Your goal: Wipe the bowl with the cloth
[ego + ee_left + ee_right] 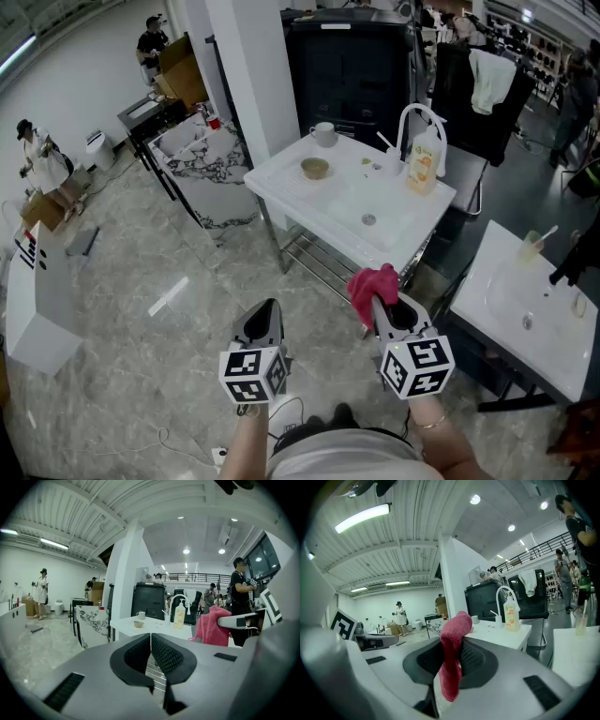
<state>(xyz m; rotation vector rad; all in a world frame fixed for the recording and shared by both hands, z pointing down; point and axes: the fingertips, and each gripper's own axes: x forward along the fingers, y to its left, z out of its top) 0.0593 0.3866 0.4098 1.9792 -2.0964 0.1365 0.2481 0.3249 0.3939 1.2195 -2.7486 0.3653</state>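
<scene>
The right gripper (451,659) is clamped on the pink cloth (457,625), which bunches above its jaws and hangs below them. The left gripper (150,651), beside it on the left, has its jaws pressed together with nothing between. The bowl (314,168) sits on the white tabletop (349,208), well ahead of both grippers.
</scene>
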